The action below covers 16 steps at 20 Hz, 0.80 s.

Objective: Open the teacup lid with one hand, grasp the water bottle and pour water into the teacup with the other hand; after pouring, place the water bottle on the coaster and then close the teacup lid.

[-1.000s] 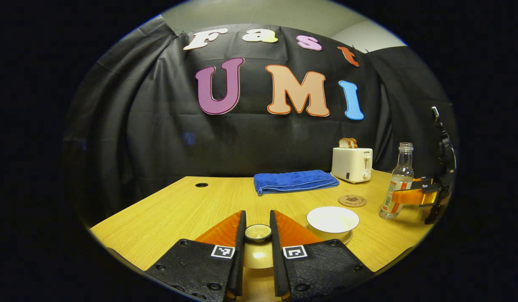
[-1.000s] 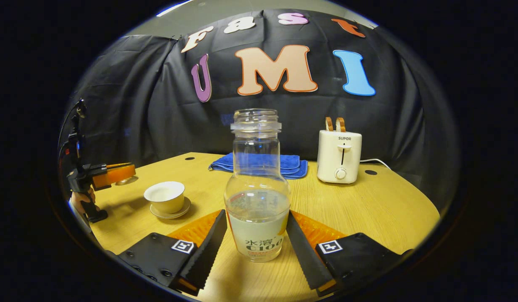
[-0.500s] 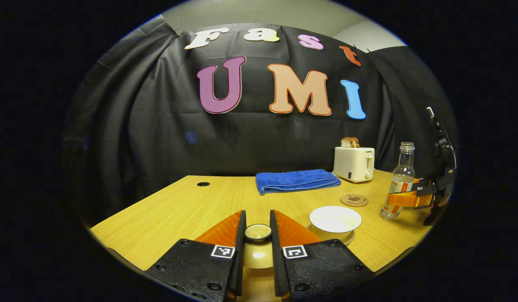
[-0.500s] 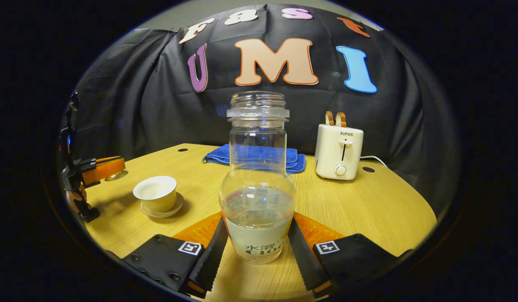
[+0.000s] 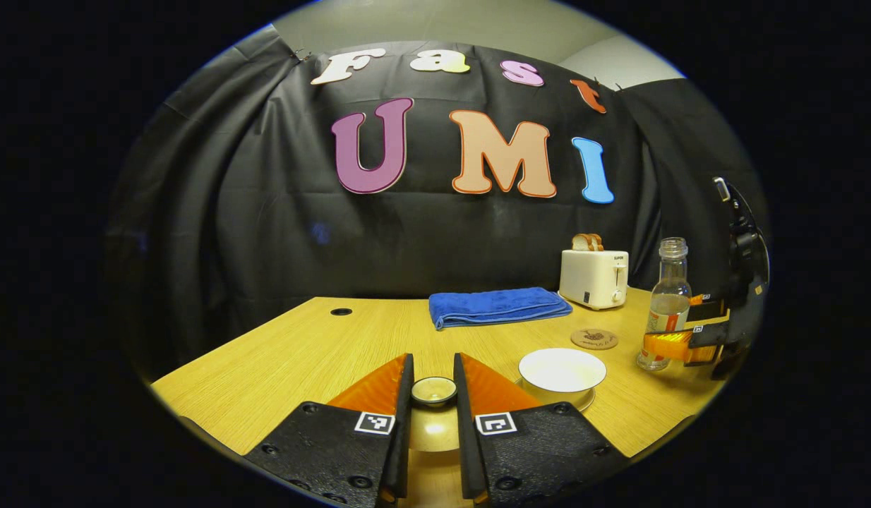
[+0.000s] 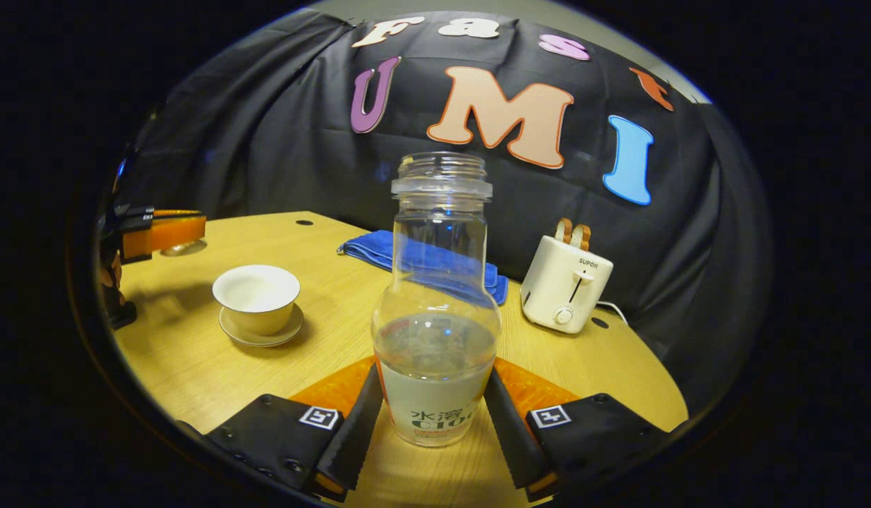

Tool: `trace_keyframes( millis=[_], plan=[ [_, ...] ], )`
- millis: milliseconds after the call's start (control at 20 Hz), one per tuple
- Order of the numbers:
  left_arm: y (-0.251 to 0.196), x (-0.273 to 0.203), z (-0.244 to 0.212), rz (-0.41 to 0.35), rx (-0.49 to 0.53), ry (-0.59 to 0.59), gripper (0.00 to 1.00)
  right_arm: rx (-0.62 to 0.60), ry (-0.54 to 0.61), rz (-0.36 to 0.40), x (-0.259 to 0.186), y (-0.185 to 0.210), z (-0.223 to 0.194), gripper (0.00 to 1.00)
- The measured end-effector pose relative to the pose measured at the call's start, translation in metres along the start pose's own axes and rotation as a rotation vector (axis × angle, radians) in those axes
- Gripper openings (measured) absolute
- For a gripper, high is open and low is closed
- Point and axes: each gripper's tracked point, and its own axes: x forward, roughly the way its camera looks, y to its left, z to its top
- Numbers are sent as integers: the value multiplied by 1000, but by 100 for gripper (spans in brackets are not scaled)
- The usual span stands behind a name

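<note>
1. The left gripper [image 5: 433,402] is clenched on the knob of the teacup lid [image 5: 433,390], a small round glazed knob pinched between both fingers, with the lid's pale domed surface showing below it, off the cup.
2. The teacup [image 5: 562,369] is a smooth white porcelain bowl, open at the top, sitting on a matching shallow saucer [image 6: 260,333] on the table [image 5: 301,353], just right of the left gripper's fingers.
3. The right gripper [image 6: 433,413] is grasping the water bottle [image 6: 435,310]: both serrated finger pads press against the labelled lower body.
4. The bottle is clear, with a bulbous base, a straight neck and a threaded, uncapped mouth. Water fills roughly the lower bulb. In the right gripper view the table and toaster [image 6: 566,283] look tilted while the bottle stands straight in the frame. Whether its base touches the wood I cannot tell.
5. The coaster [image 5: 594,339] is a thin round brown disc with a dark printed motif, lying bare between the teacup and the bottle, near the toaster.
6. The table is light wood-grain laminate with small round cable holes. A folded blue terry towel [image 5: 497,307] lies at its back edge; the glossy white toaster holds two bread slices.
7. The left gripper view shows the coaster and the bottle from the side, with the right gripper around it. The right gripper view shows the toaster's dial and lever face, its white cord, and the left gripper [image 6: 169,231] at the far left beyond the teacup.
</note>
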Motion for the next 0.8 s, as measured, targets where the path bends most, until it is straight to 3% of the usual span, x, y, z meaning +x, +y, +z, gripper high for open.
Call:
trace_keyframes(
  millis=[800],
  plan=[
    [3, -2, 2, -1, 4, -24, 27, -602, 20, -140, 17, 12, 16, 82]
  ],
)
